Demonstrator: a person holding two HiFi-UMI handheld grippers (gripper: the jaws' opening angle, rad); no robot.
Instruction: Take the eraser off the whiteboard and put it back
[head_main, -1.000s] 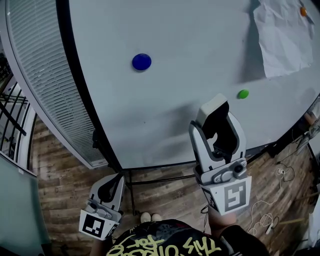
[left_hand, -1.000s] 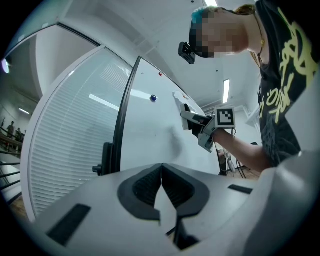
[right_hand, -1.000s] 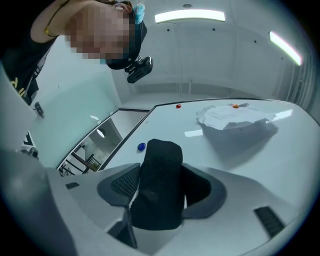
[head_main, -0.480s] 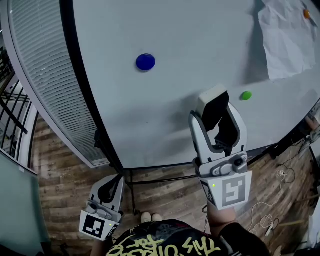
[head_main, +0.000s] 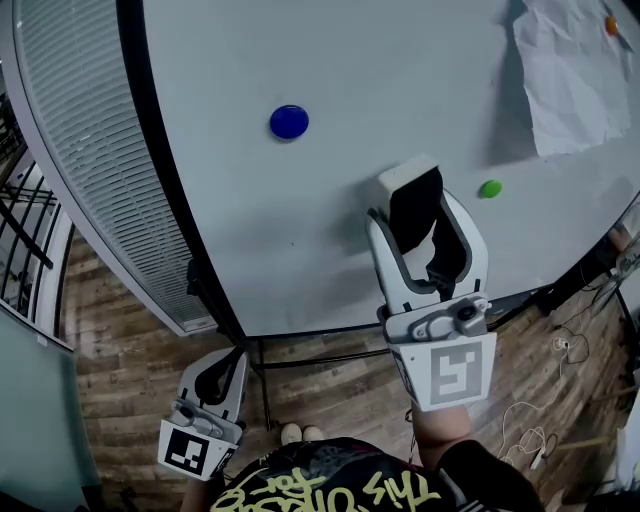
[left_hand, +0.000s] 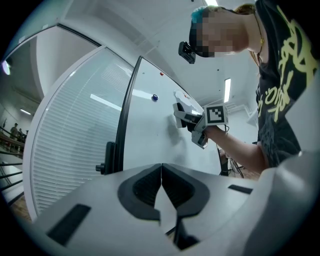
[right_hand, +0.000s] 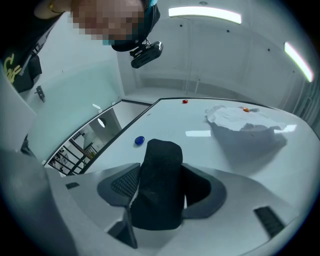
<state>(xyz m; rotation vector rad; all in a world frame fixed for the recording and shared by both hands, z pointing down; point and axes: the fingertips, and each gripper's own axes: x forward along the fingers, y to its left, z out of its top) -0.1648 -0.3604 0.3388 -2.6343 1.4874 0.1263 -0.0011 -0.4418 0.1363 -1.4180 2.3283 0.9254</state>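
Near the whiteboard (head_main: 350, 70), the right gripper's (head_main: 420, 222) fingers clamp the eraser (head_main: 407, 178); left gripper's (head_main: 226, 362) fingers meet.

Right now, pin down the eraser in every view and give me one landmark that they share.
Head view: eraser right of centre, between the right gripper's jaws.
Left gripper view: eraser small, above centre, at the tip of the right gripper.
Right gripper view: eraser, dark face toward the camera, low centre, clamped.
Shared landmark: blue magnet.
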